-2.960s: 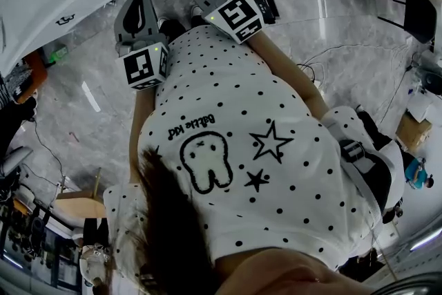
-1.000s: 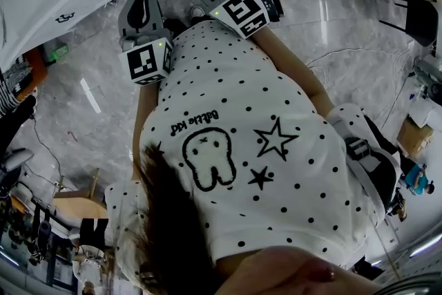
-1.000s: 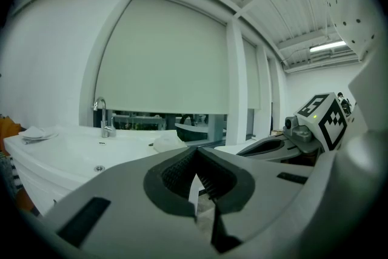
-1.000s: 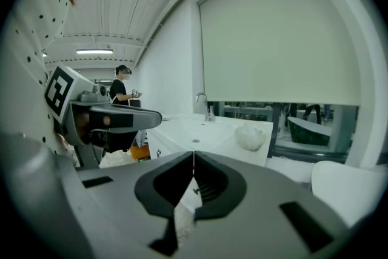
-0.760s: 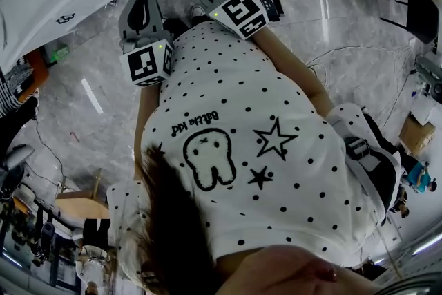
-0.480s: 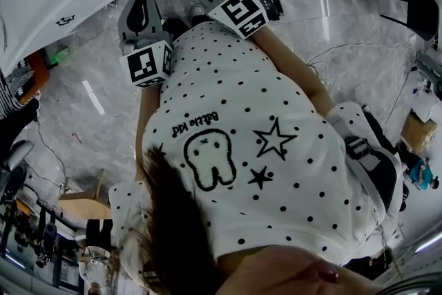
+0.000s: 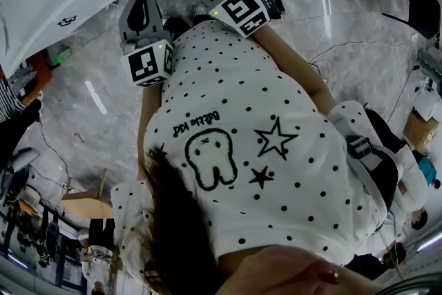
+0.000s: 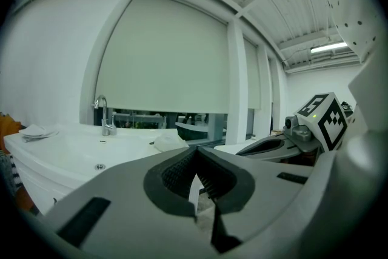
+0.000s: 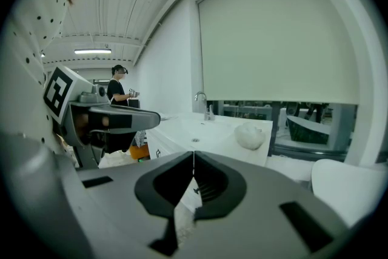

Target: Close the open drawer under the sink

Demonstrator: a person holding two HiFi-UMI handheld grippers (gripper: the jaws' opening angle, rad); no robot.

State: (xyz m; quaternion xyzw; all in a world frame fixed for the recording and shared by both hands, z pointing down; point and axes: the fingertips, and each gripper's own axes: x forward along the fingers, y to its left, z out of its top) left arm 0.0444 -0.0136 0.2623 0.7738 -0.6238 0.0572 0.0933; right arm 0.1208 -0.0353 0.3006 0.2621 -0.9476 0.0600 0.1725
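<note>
Your left hand-held gripper (image 8: 194,154) and right hand-held gripper (image 9: 193,158), each with jaws together and empty, aim at the drawer fronts (image 7: 77,7) under the sink (image 9: 195,130) ahead. Closed tips suit pushing. No front visibly stands out.

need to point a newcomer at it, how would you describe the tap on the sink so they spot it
Find the long white sink counter below the big pale window blind. Near its back edge stands the chrome tap. It is the only upright, shiny metal thing there, with a hooked spout; the white crumpled lump further along lies low and dull.
</note>
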